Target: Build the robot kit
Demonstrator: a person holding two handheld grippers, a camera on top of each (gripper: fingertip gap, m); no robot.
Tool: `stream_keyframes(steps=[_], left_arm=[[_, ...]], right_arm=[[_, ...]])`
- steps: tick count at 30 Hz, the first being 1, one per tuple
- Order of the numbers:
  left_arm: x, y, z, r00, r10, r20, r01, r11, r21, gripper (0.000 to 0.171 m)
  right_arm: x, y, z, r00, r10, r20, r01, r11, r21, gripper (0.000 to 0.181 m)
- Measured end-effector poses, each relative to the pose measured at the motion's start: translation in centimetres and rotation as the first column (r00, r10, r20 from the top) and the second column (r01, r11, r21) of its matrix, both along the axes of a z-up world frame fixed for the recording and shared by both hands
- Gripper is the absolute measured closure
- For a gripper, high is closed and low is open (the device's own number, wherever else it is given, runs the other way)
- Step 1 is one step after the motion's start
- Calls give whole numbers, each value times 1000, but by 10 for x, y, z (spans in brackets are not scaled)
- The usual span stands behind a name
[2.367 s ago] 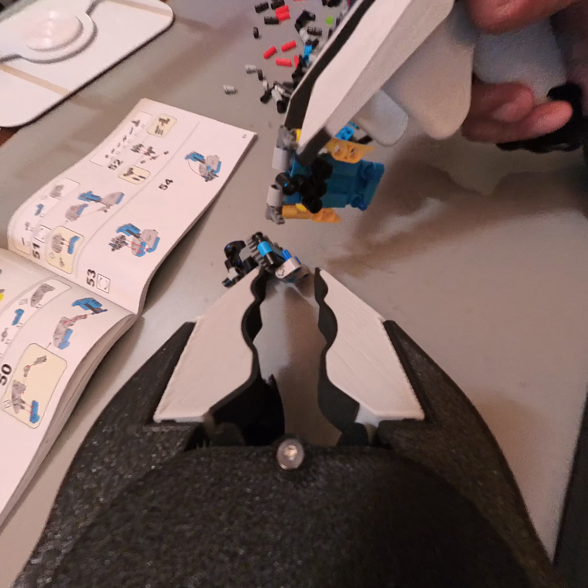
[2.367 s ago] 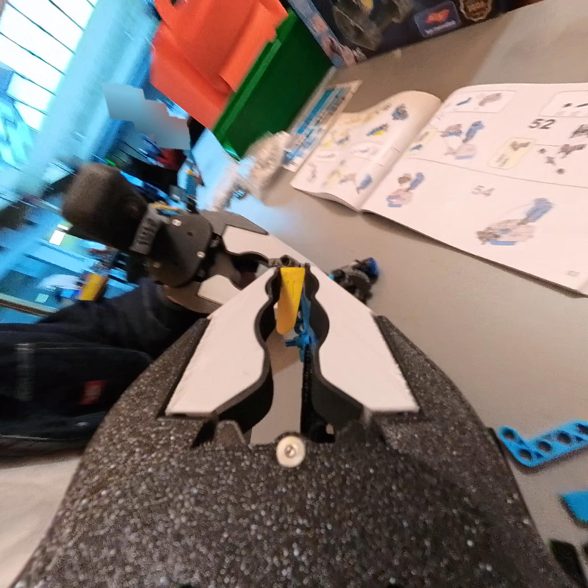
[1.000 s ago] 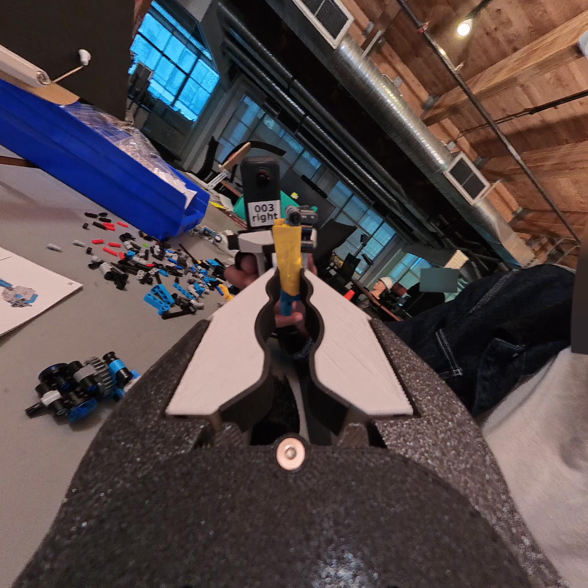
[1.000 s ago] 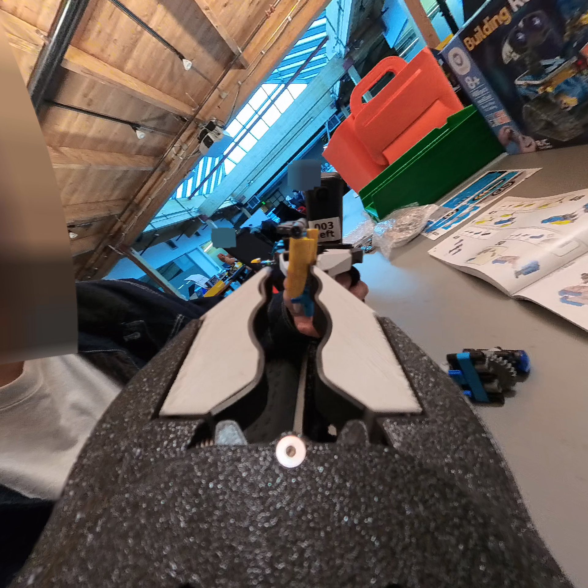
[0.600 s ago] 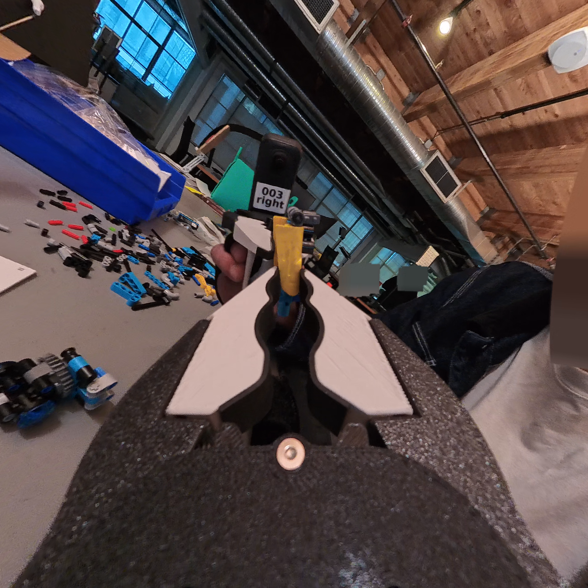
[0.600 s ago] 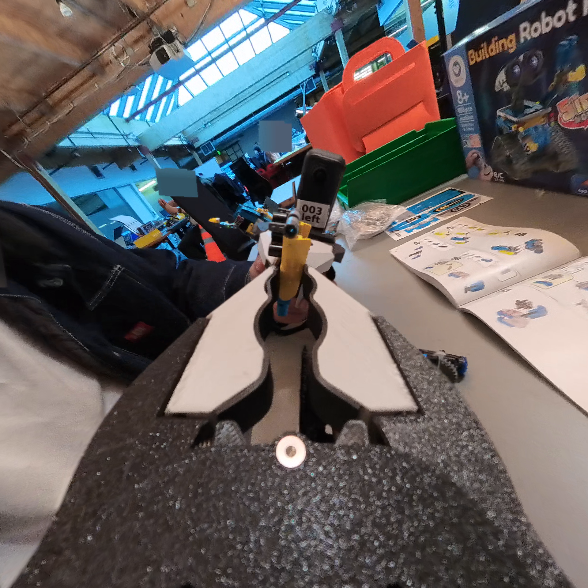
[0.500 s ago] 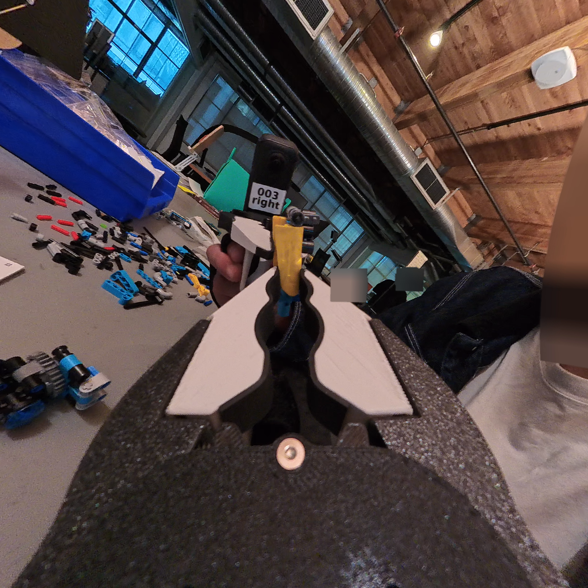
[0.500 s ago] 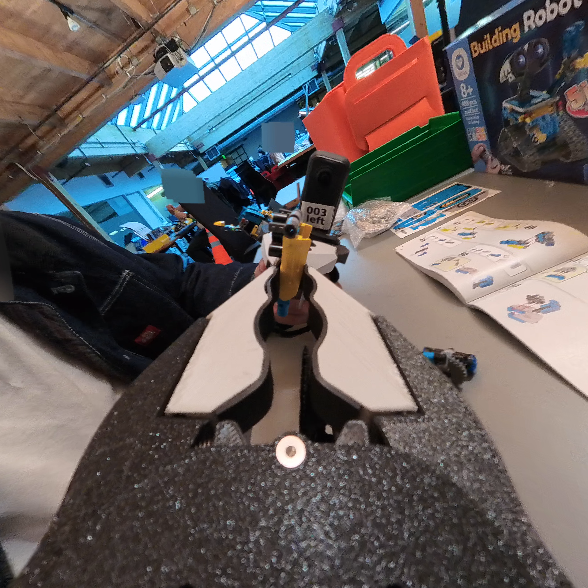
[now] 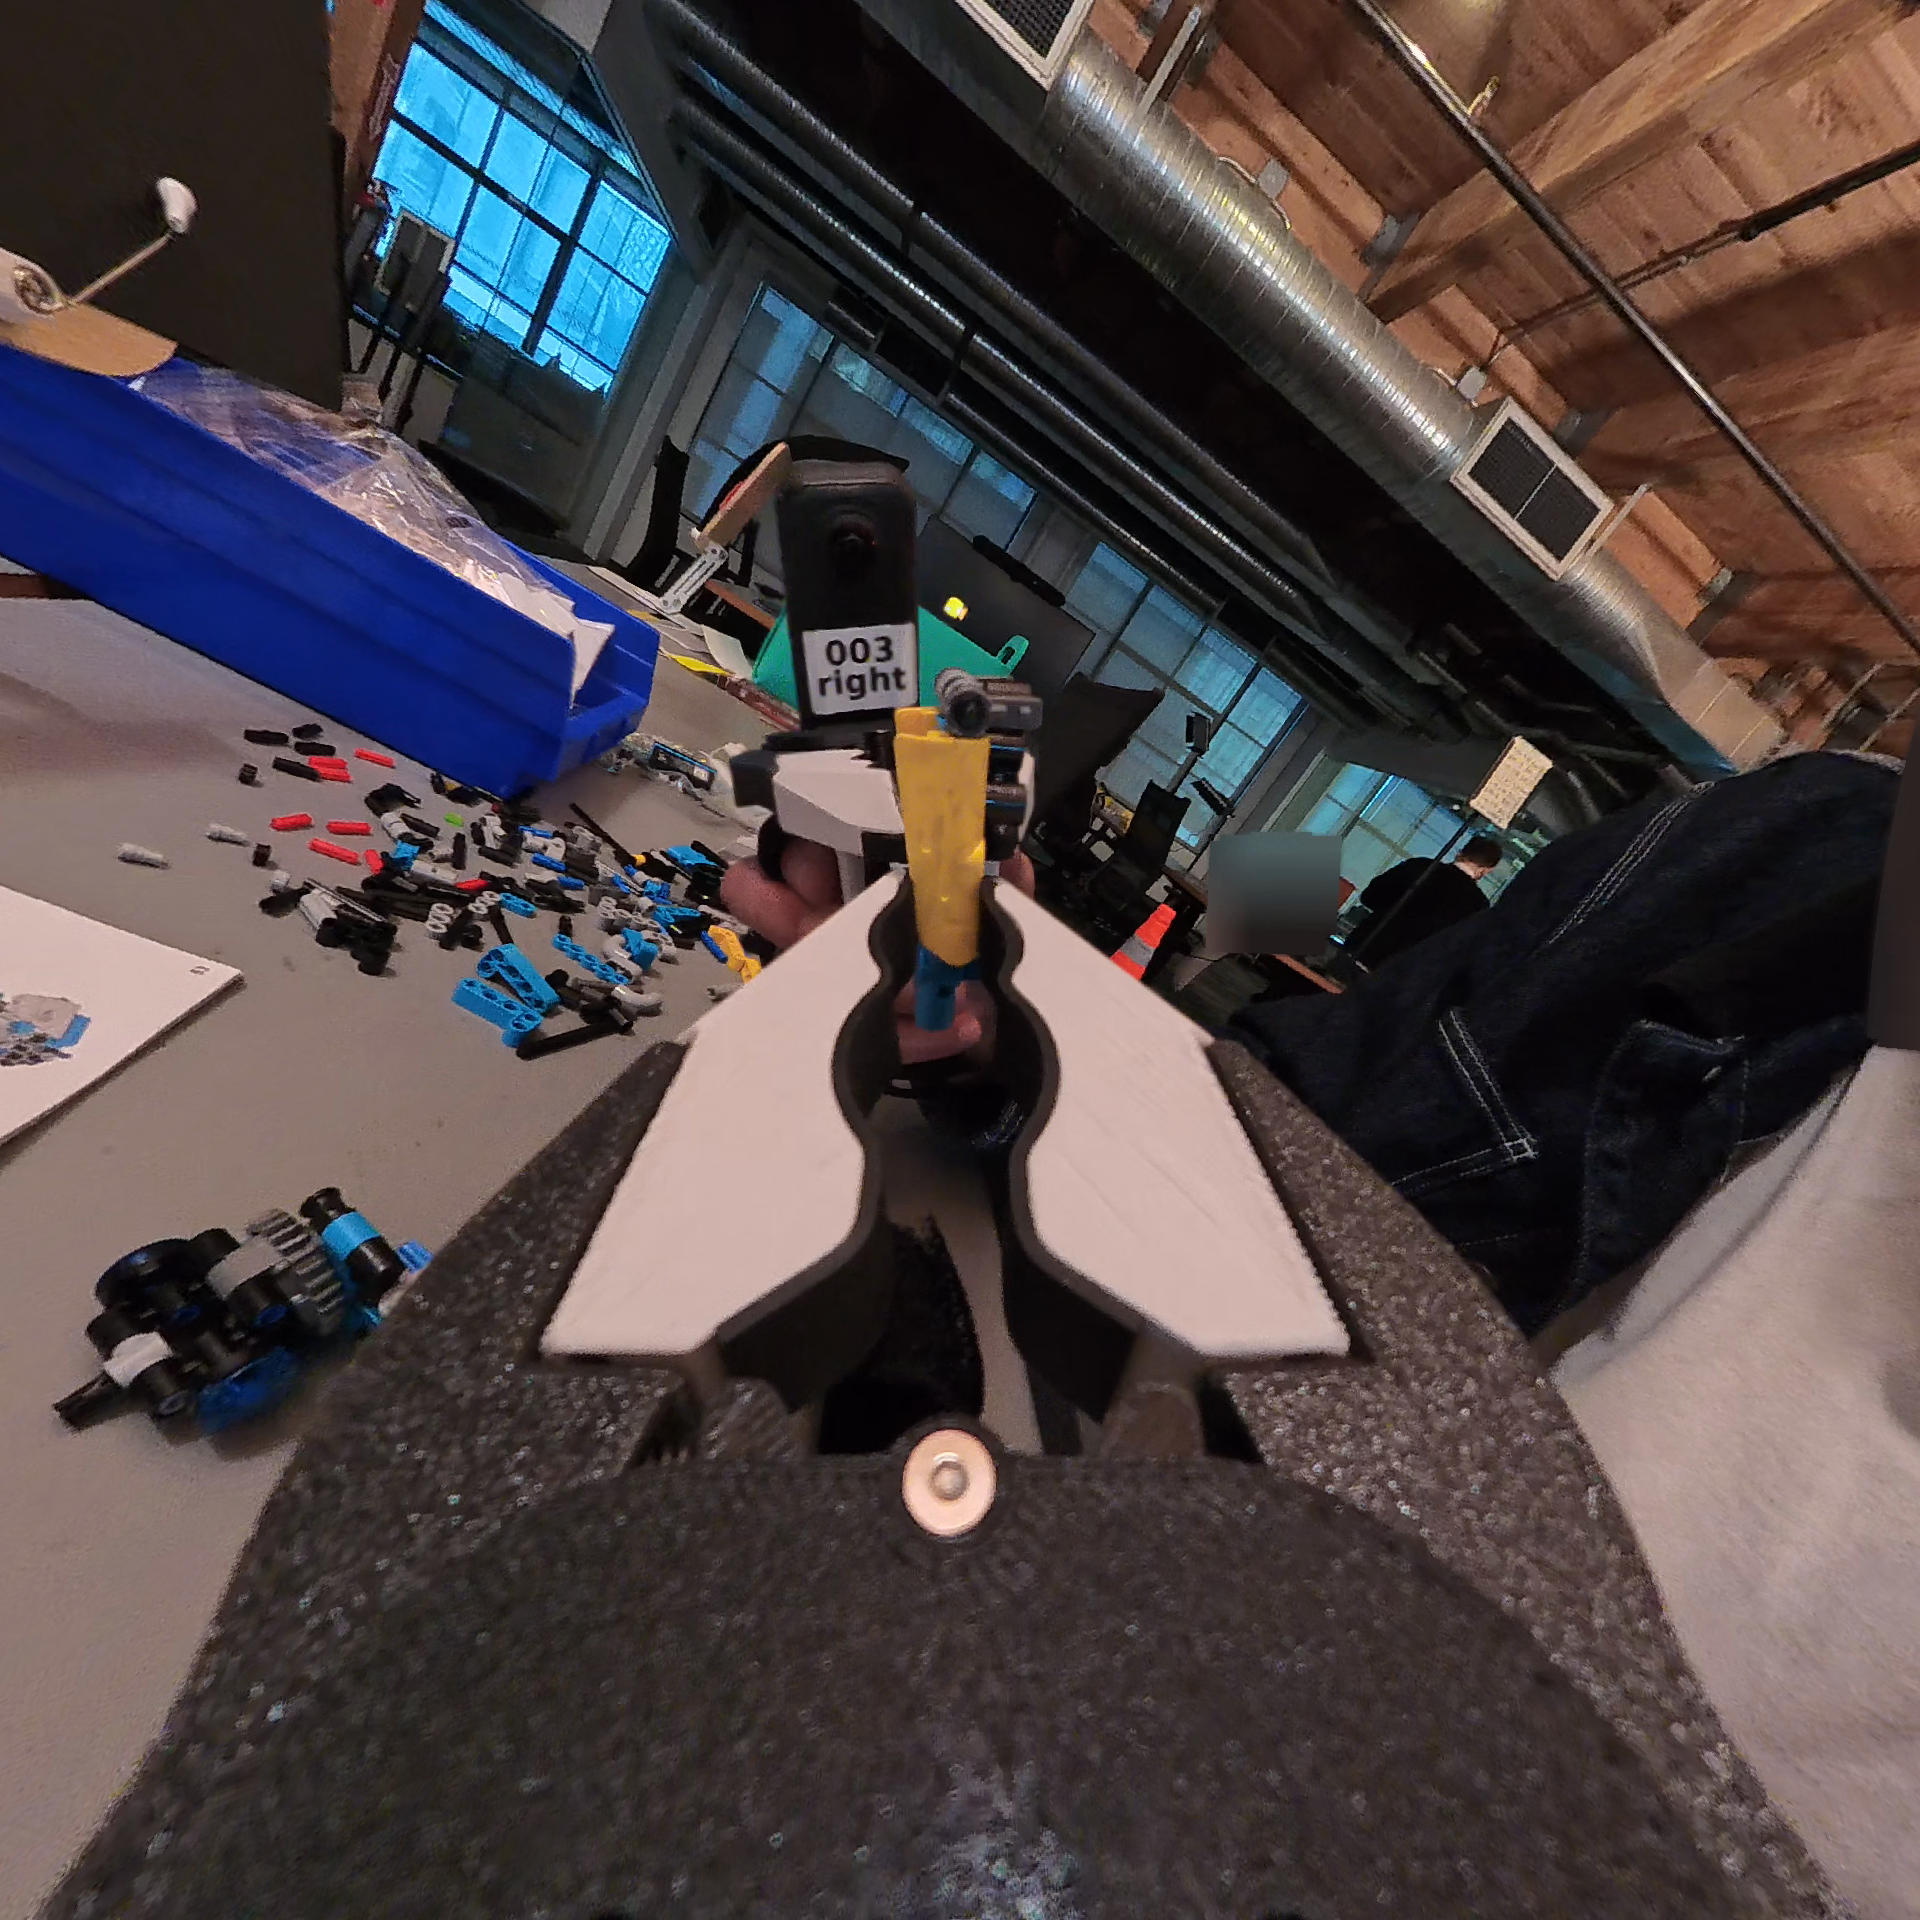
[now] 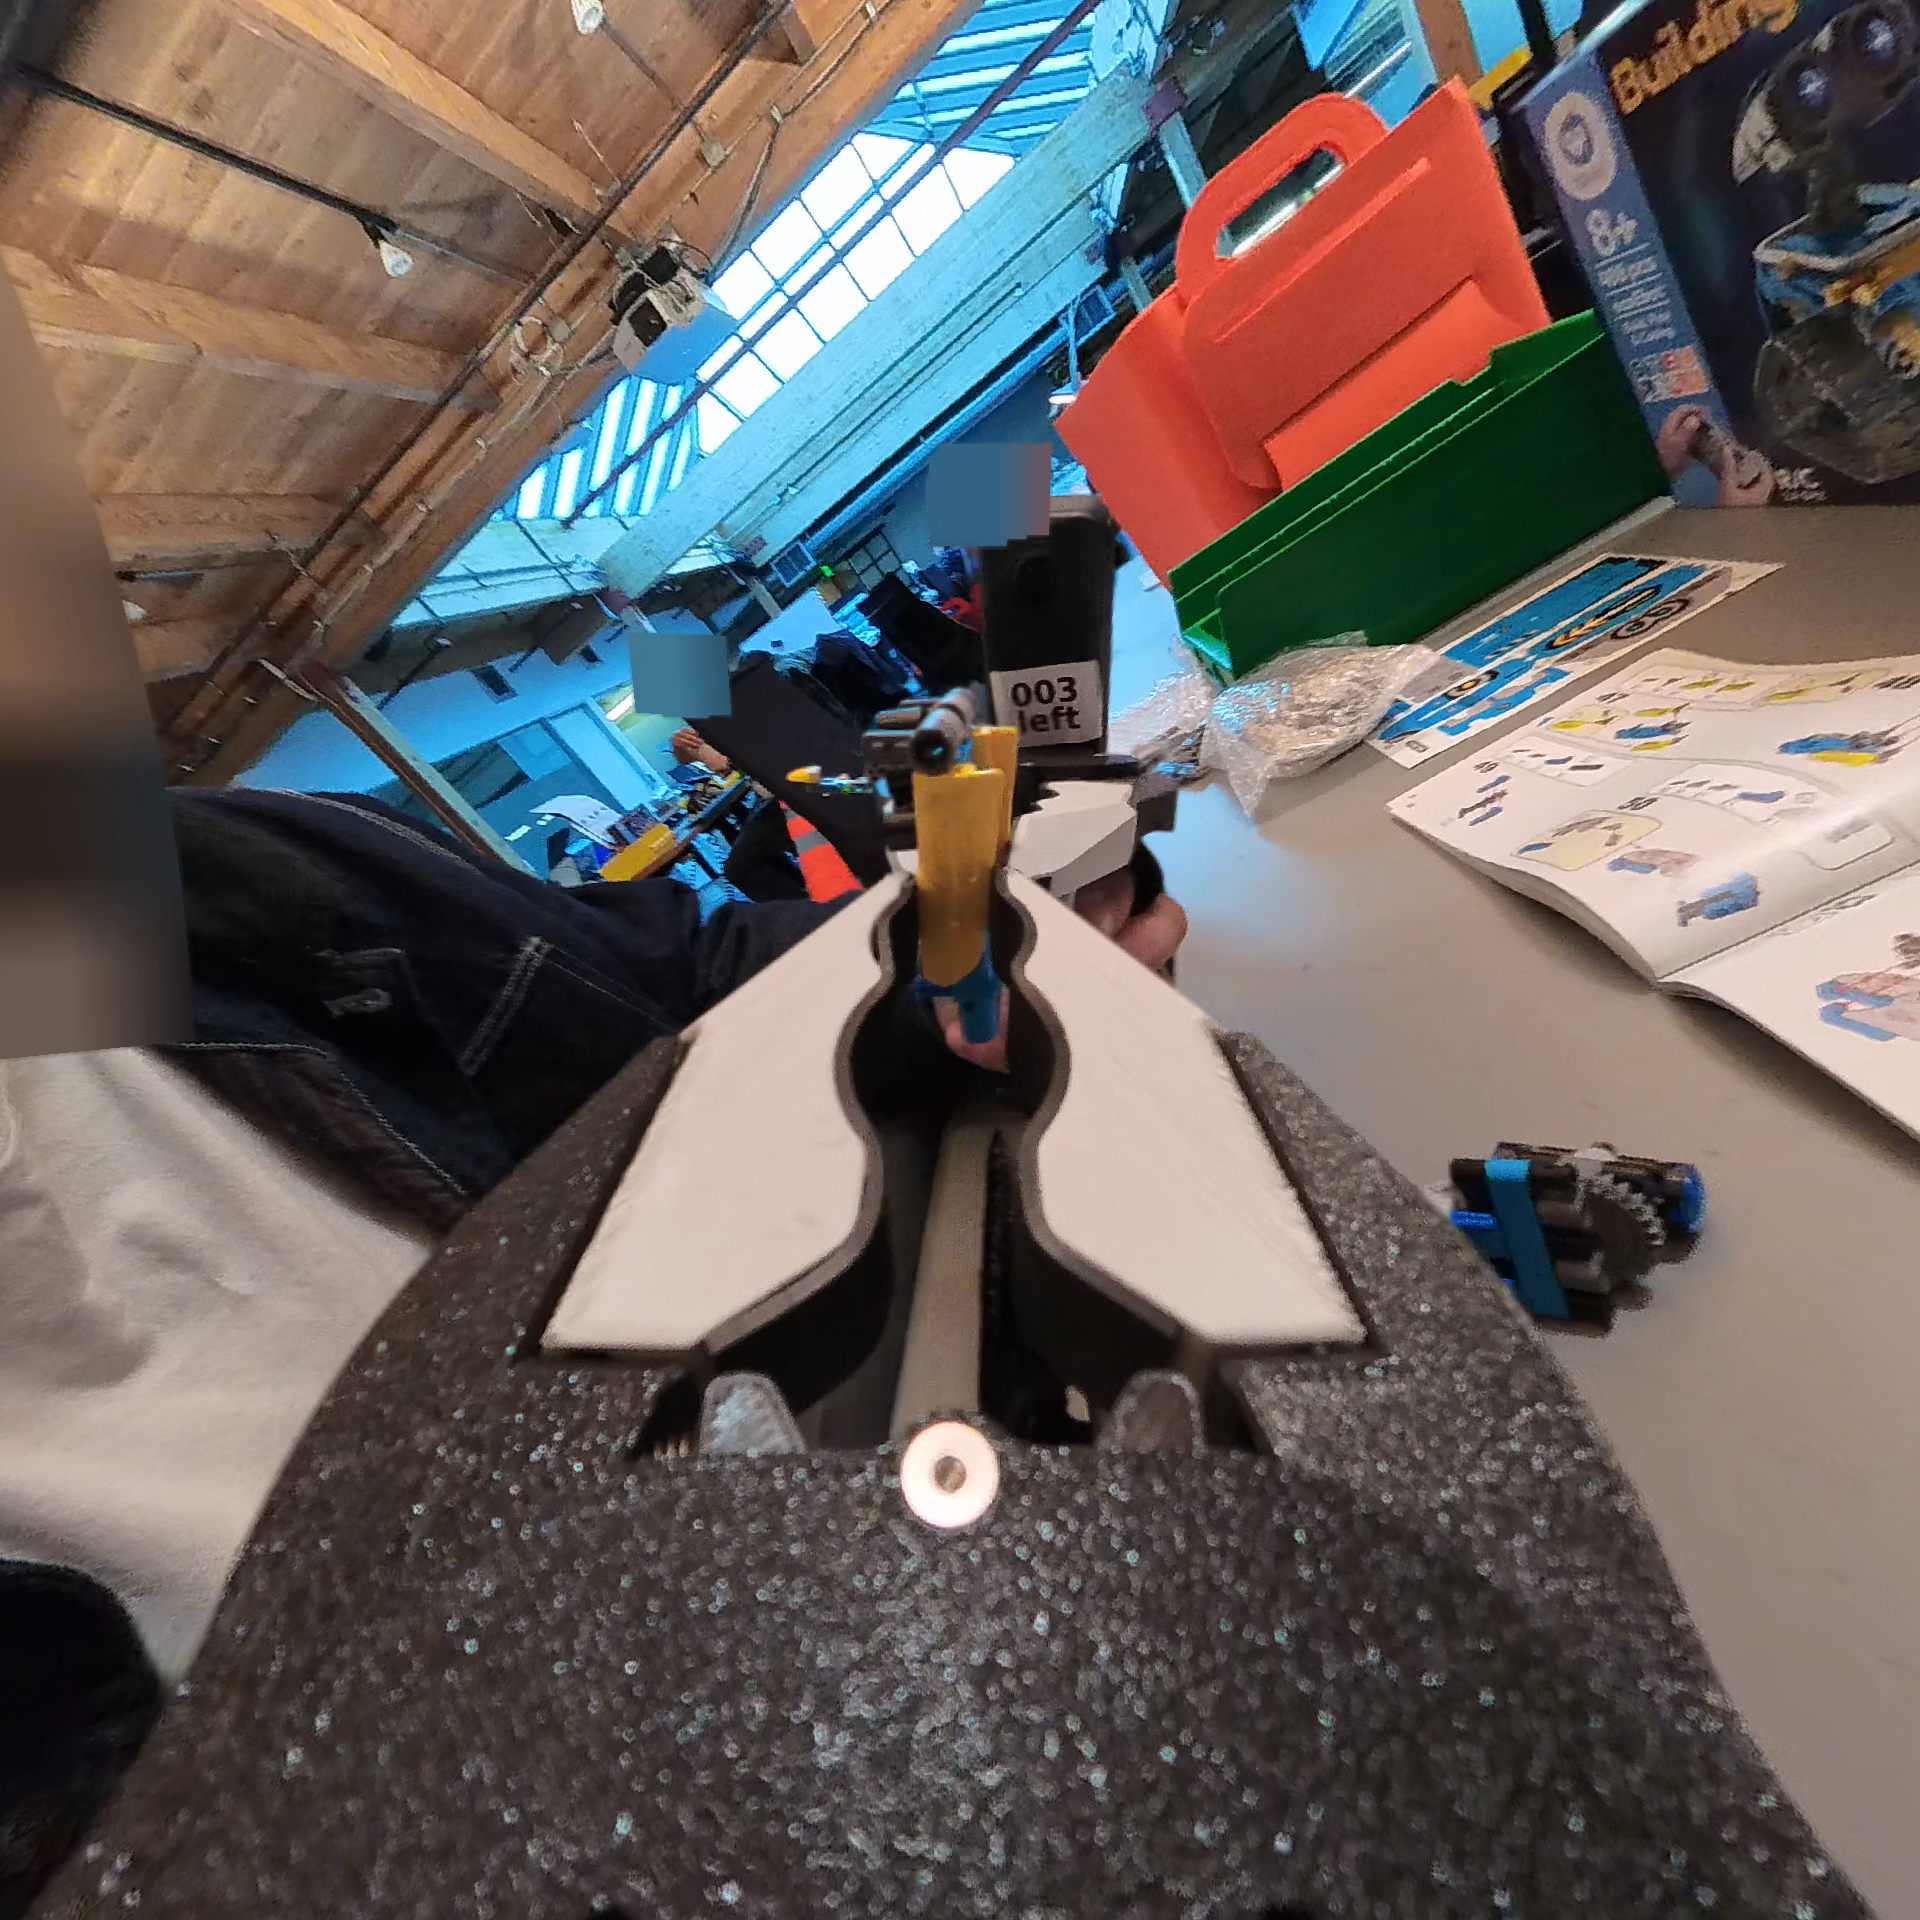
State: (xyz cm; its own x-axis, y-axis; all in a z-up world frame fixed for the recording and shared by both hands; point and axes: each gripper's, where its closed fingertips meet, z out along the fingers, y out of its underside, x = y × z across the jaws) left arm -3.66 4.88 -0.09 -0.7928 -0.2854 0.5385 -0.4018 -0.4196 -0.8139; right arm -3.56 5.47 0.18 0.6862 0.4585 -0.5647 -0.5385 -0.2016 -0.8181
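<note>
Grippers facing tip to tip above the surface (image 9: 312, 1091), left gripper (image 9: 940, 914) and right gripper (image 10: 951, 914) both clamped on one yellow-and-blue brick assembly (image 9: 940, 831); geared black-and-blue subassembly (image 9: 229, 1314) lying unattached beside loose bricks (image 9: 499, 914).

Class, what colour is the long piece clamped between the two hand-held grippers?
Yellow, with a blue peg at its lower end; the long piece shows best in the left wrist view.
</note>
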Motion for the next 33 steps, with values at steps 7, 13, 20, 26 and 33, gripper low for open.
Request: stream_keyframes(steps=[7,13,20,26,33], left_arm=[[4,-2,-1,993,-56,-102,43,991,-127,161],[15,9,10,990,-21,-137,-28,938,-347,161],[29,52,18,981,105,-161,-173,846,-504,161],[28,42,16,984,91,-154,-155,864,-479,161],[30,27,4,982,85,-166,-142,918,-370,161]], right_arm=[[7,2,11,997,-75,17,73,995,74,141],[22,14,12,964,-265,-25,267,960,83,151],[25,23,-7,953,-288,-89,288,958,-12,152],[9,33,-2,959,-216,-181,221,975,10,164],[26,20,-5,950,-286,-123,288,958,-3,174]])
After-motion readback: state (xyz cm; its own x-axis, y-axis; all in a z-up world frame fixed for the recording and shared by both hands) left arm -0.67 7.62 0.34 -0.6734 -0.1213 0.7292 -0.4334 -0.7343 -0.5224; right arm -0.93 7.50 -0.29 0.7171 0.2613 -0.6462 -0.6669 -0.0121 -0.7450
